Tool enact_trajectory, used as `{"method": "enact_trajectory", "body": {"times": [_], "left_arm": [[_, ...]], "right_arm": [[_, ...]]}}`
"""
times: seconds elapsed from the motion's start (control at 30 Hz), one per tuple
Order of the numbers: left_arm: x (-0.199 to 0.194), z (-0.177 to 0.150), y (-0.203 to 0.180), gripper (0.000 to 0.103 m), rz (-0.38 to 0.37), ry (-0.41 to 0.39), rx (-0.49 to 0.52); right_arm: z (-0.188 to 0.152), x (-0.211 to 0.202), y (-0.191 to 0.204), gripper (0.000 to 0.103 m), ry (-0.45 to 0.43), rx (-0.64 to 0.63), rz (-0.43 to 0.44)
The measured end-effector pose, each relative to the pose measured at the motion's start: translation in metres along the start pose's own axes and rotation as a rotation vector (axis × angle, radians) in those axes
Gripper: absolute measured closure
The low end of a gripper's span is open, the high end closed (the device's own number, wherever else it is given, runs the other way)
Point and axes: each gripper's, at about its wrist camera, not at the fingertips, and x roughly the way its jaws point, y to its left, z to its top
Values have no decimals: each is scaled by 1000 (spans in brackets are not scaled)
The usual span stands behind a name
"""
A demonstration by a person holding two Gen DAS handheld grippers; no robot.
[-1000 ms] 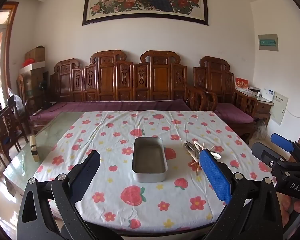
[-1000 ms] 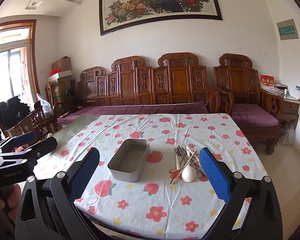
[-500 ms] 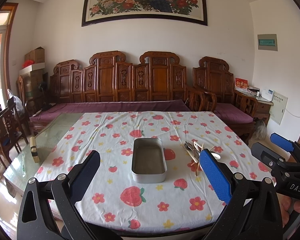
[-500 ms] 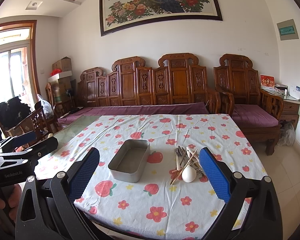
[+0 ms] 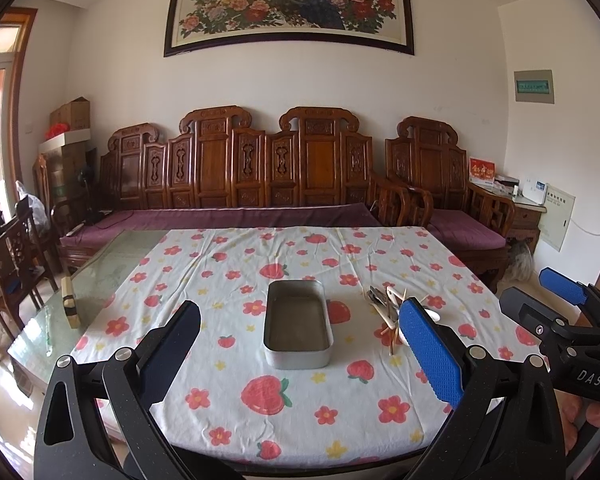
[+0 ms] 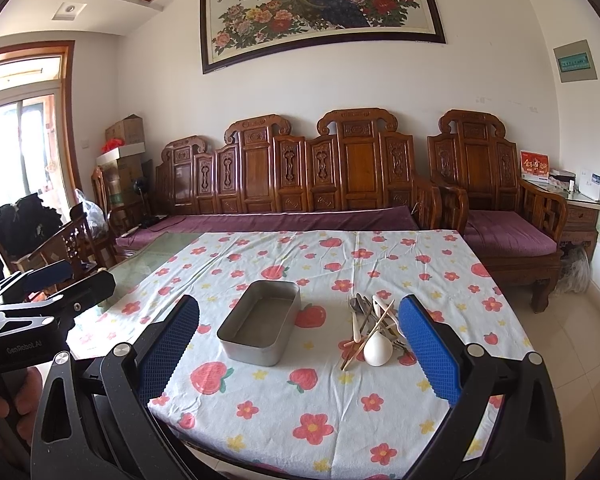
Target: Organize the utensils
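Your left gripper [image 5: 300,344] has black arms, silver screws and blue dimpled pads [image 5: 430,354]. Your right gripper [image 6: 298,344] matches it. White lettering marks each black body.

We see an empty rectangular metal tin [image 6: 260,326] beside a jumbled pile of spoons and chopsticks [image 6: 374,330] on our right

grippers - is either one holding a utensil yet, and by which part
Nothing is held. The left gripper and right gripper are both open and empty above the near table edge. The utensils lie piled on the cloth beside the empty metal tin.
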Motion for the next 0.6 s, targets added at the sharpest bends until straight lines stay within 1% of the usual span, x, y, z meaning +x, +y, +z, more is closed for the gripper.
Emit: {"method": "enact_trajectory", "body": {"times": [0.17,0.2,0.6], "left_arm": [[-2,0,0,6,0,-1,0],[-2,3,0,6,-1,-2,0],[-3,2,-2,6,1,-5,0]], "right_arm": [[5,-3,9,3,-2,1,0],[10,-10,7,3,-2,0,0],[10,-10,8,3,-6,0,-3]]}}
